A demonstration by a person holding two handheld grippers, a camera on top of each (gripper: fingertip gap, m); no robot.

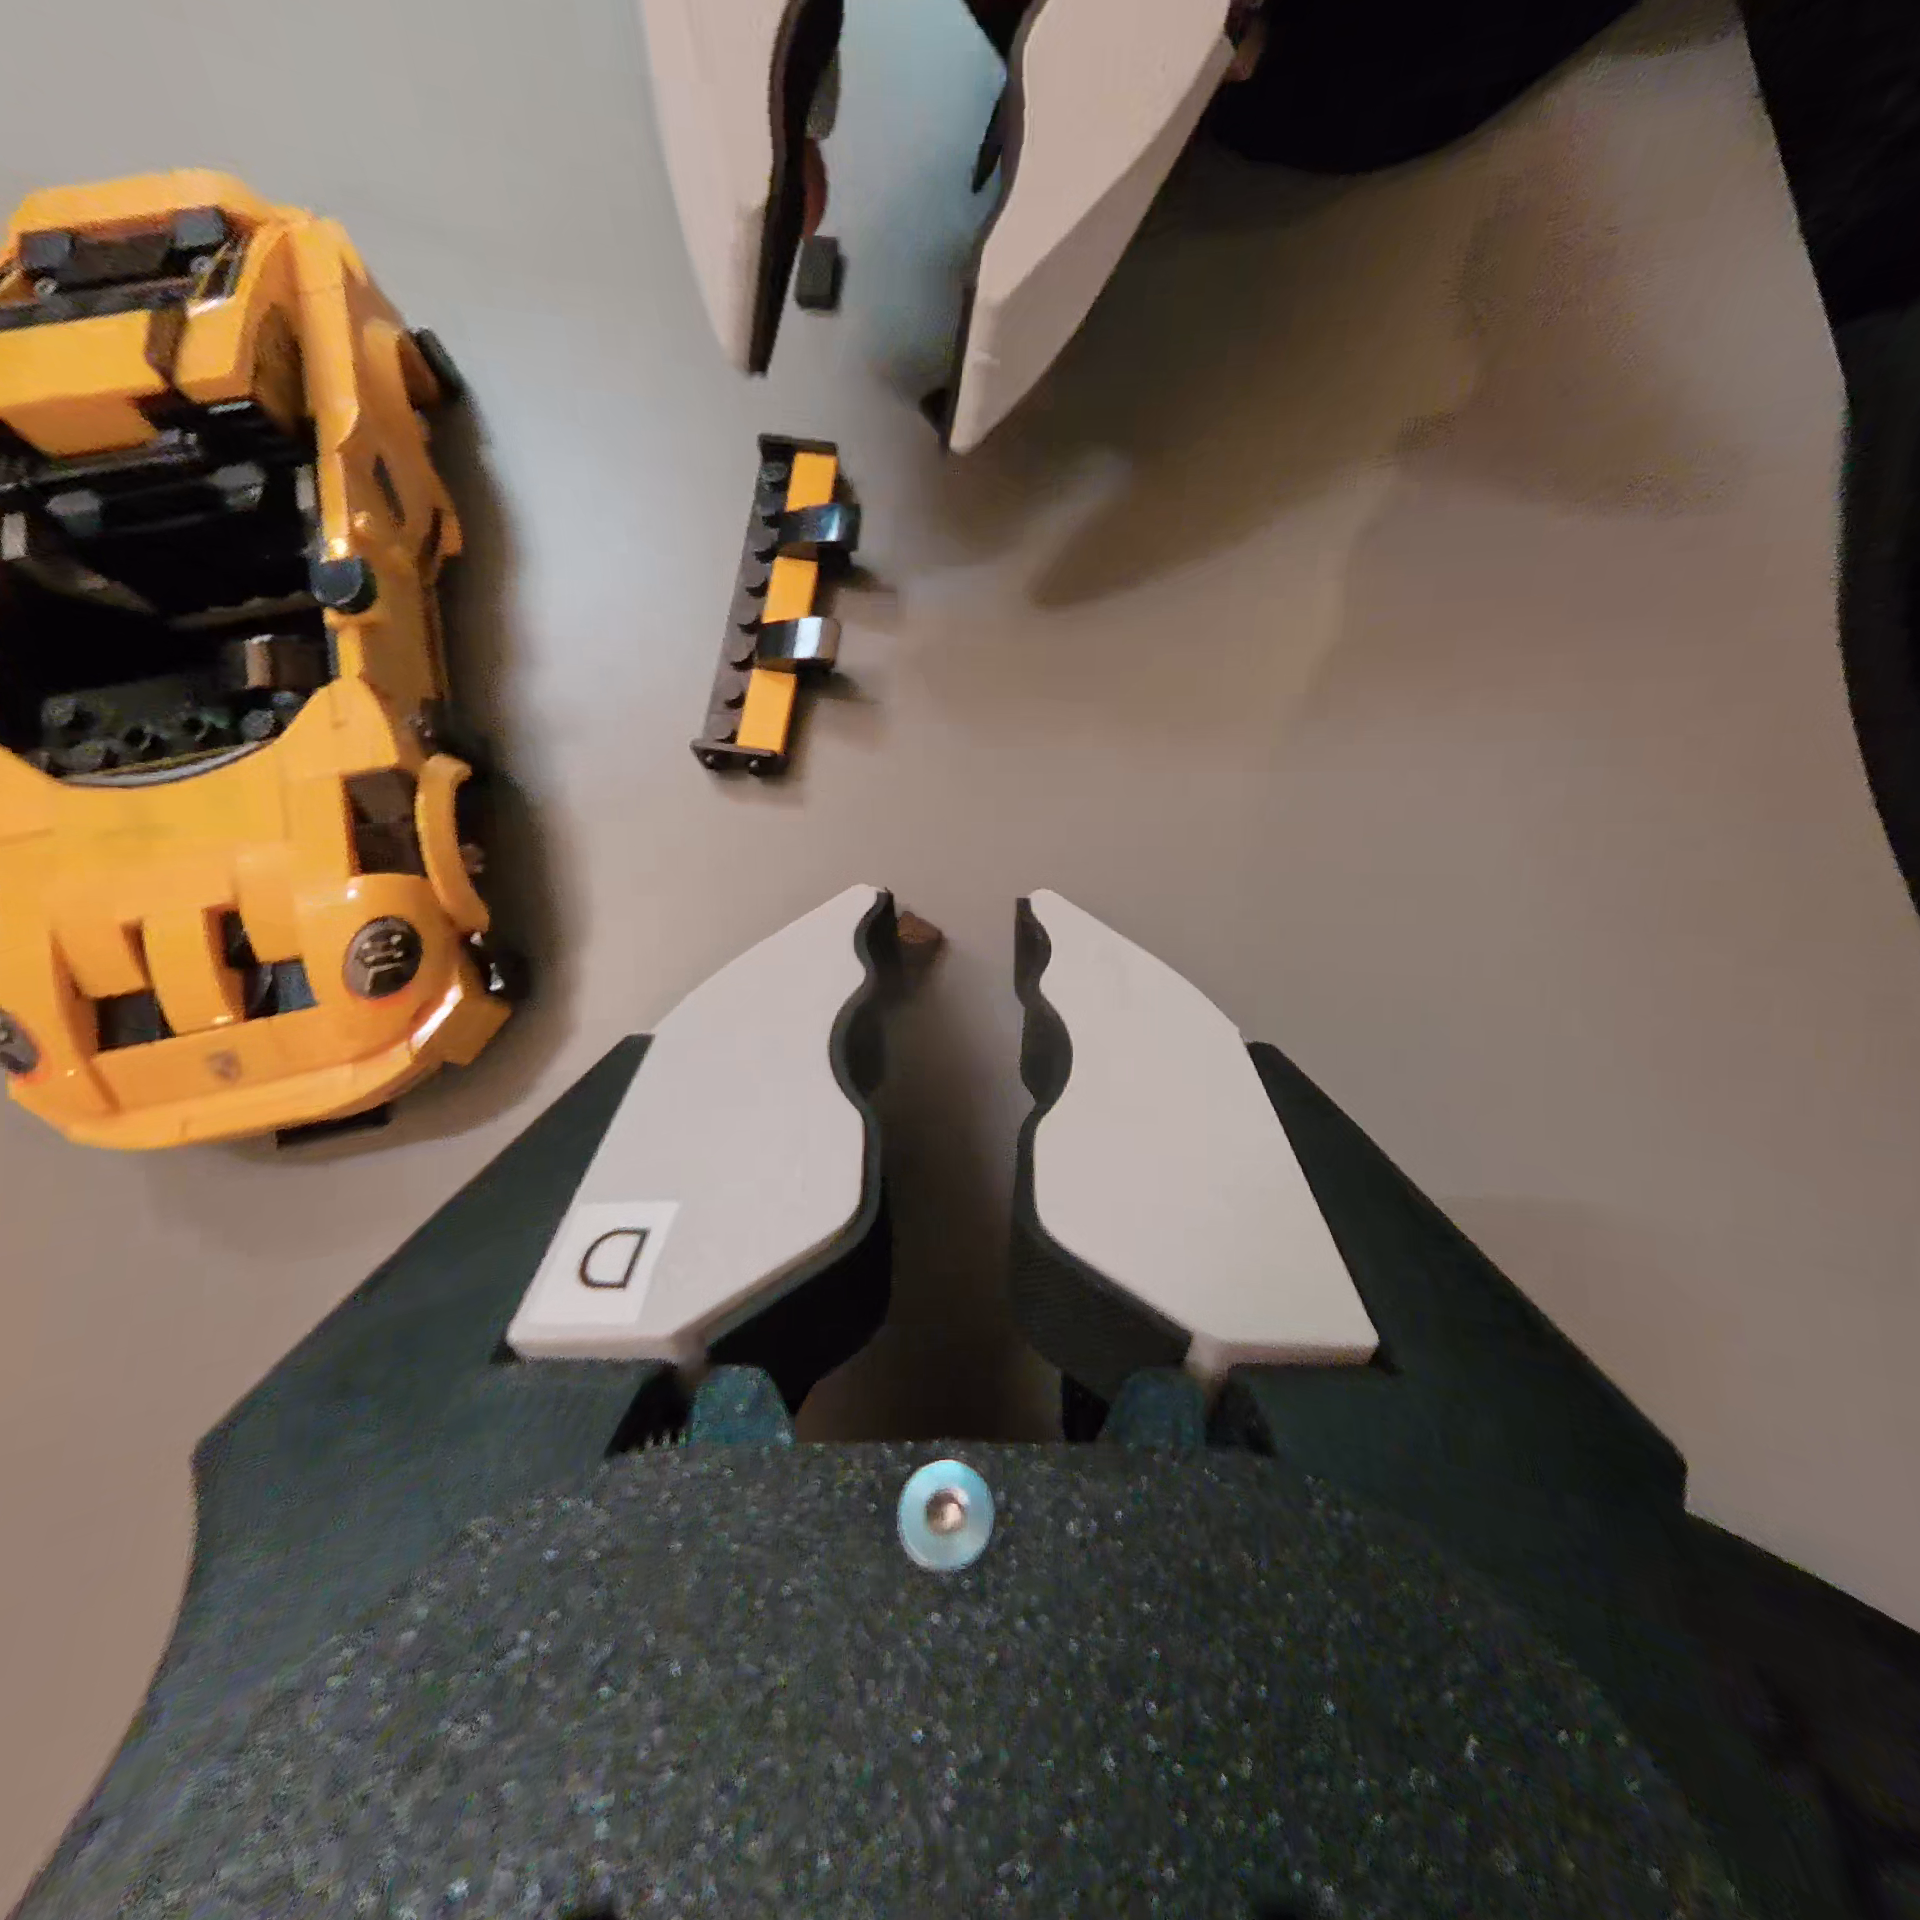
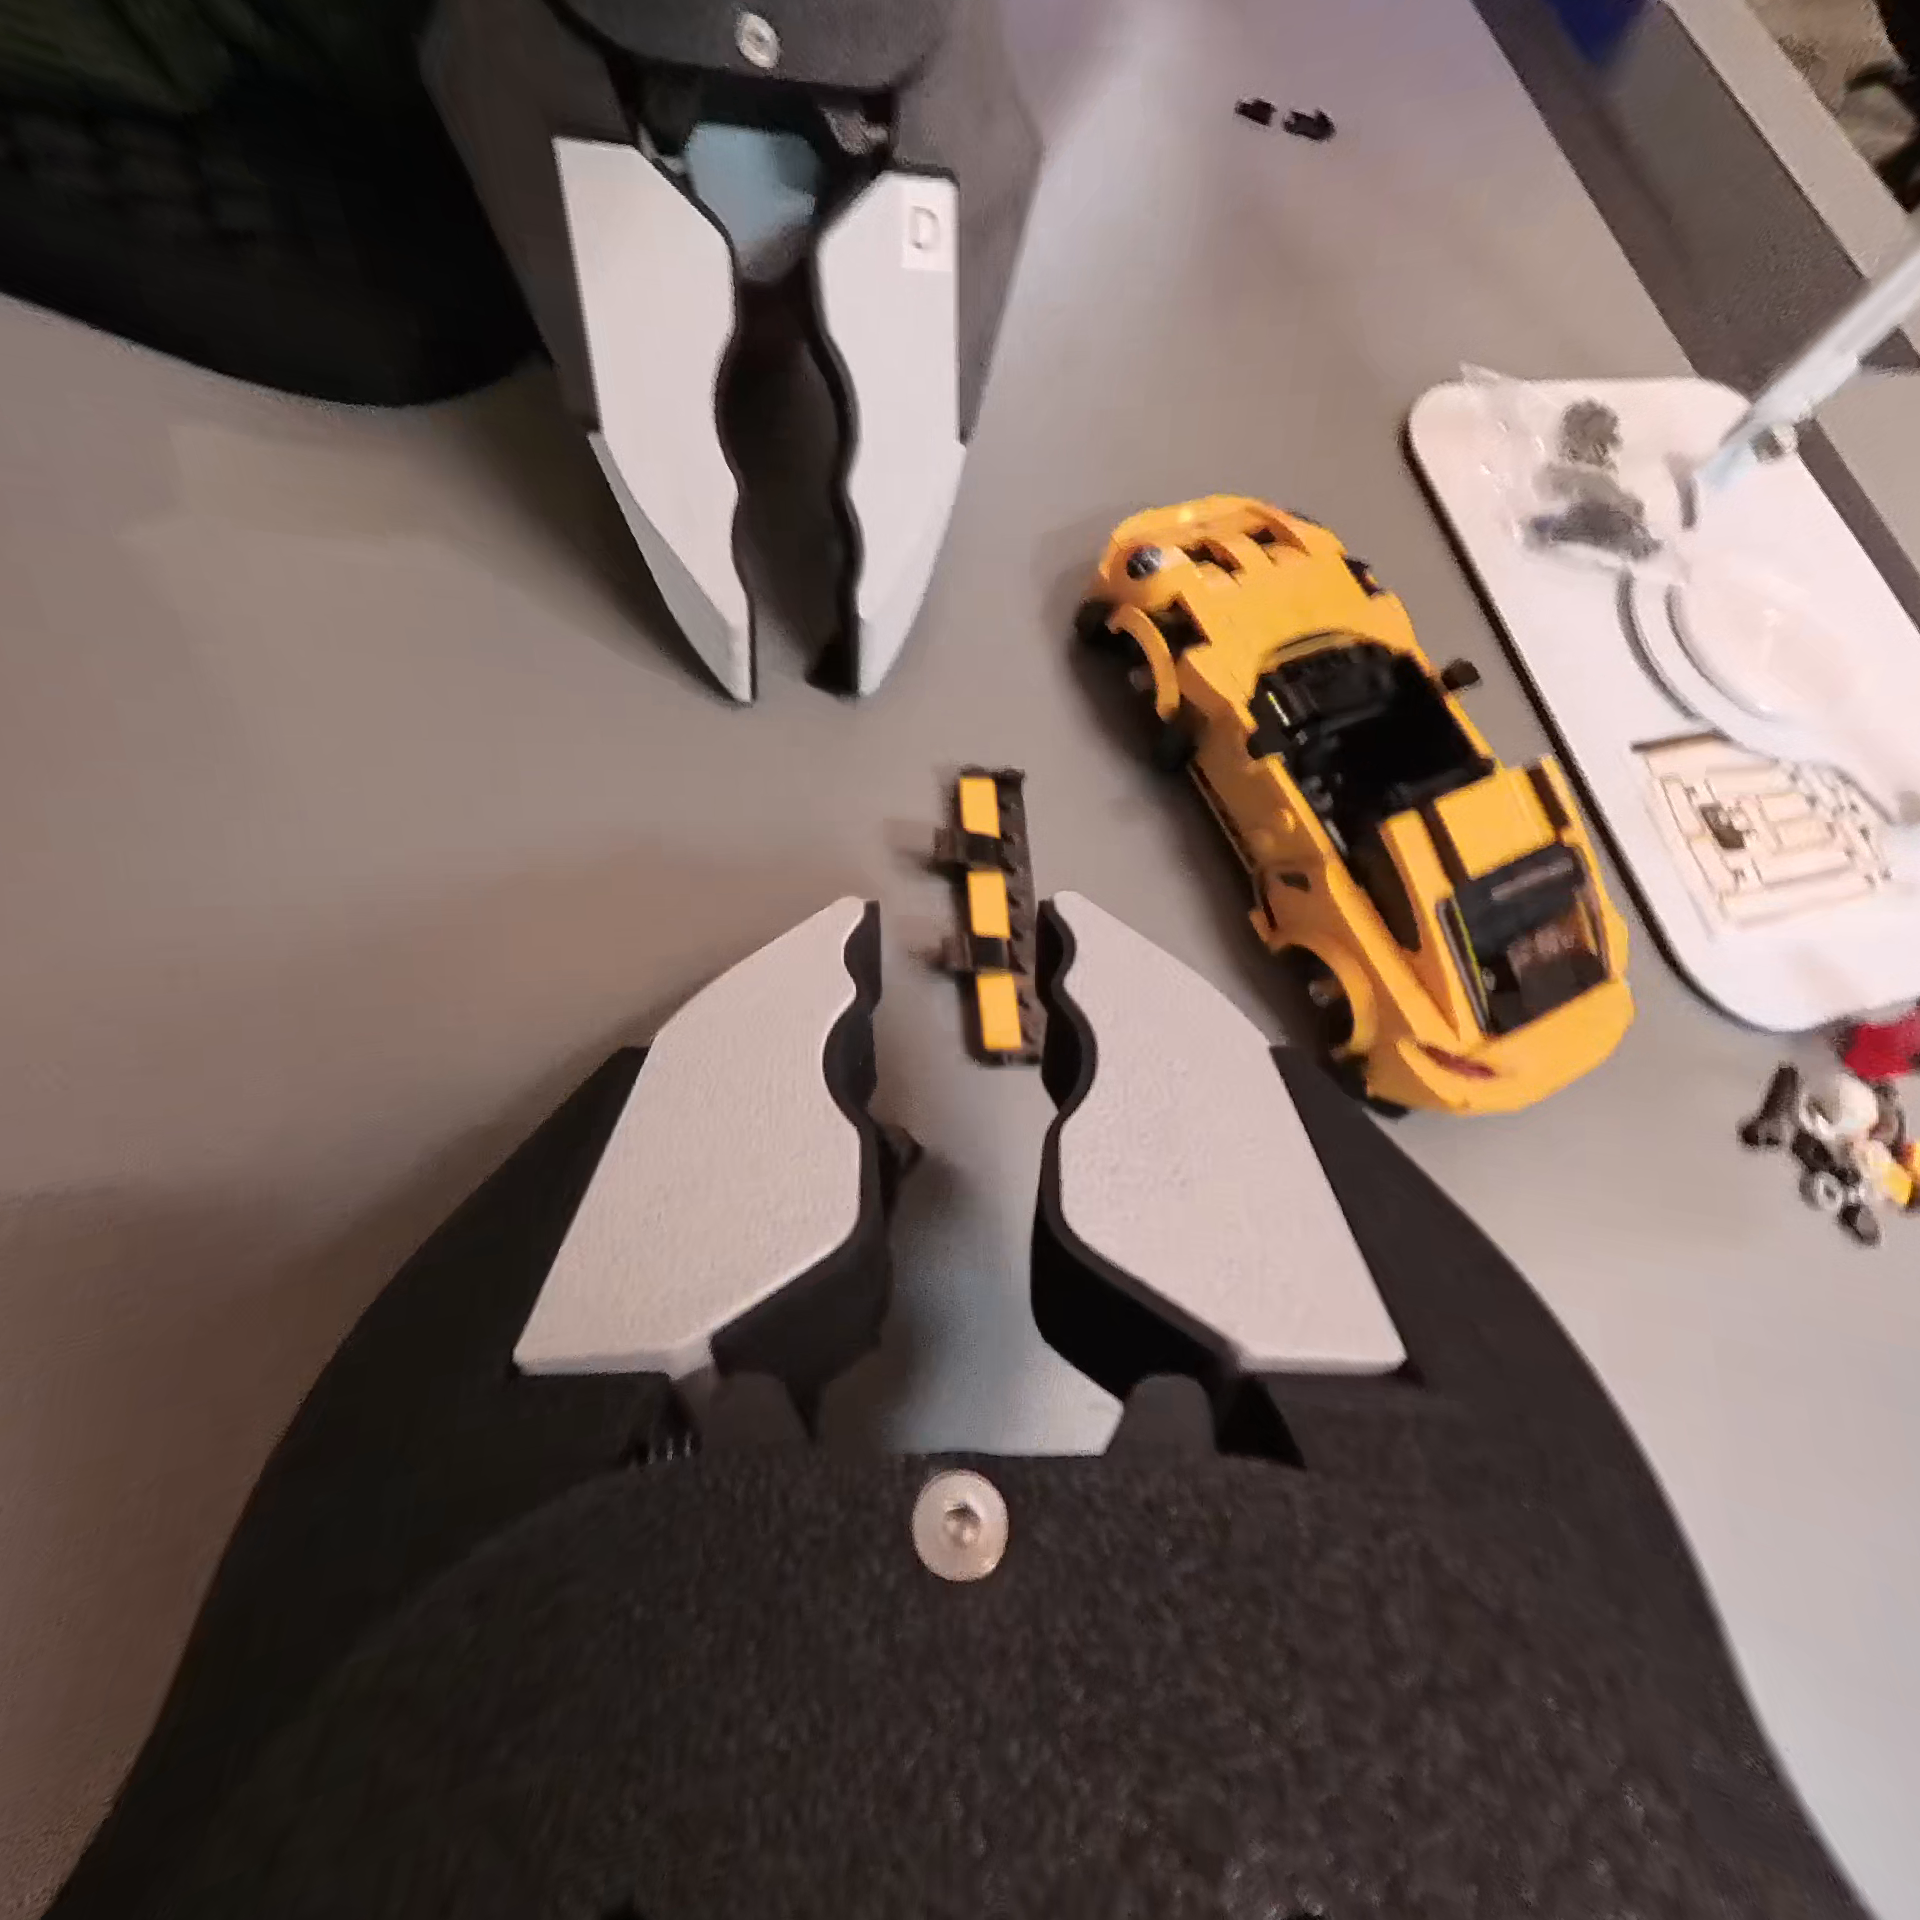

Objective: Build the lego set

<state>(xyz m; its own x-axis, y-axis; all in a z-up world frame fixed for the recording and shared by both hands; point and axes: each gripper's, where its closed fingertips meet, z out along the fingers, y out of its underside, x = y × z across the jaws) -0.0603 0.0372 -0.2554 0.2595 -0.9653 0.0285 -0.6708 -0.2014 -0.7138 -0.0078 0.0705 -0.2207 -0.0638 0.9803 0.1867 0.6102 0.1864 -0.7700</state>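
A yellow Lego car (image 2: pixel 1351 810) with an open black cockpit stands on the grey table; it also shows at the left of the left wrist view (image 1: pixel 208 675). A black strip with yellow tiles and two dark clips (image 2: pixel 992 914) lies flat between the grippers, also seen in the left wrist view (image 1: pixel 779 603). My right gripper (image 2: pixel 958 914) is open, its tips at the strip's near end, not closed on it. My left gripper (image 1: pixel 954 914) is open at the strip's other end. A small brown piece (image 1: pixel 920 930) sits by its left fingertip. A small dark piece (image 1: pixel 818 270) shows between the right gripper's fingers.
A white tray (image 2: pixel 1475 436) at the right holds a plastic bag of dark parts (image 2: pixel 1579 478) and a sticker sheet (image 2: pixel 1756 831). Loose small pieces (image 2: pixel 1839 1143) lie near its front corner. Two small black pieces (image 2: pixel 1283 114) lie far back. A dark object (image 2: pixel 208 208) sits at the back left. About 8 cm separates my left fingertips from my right.
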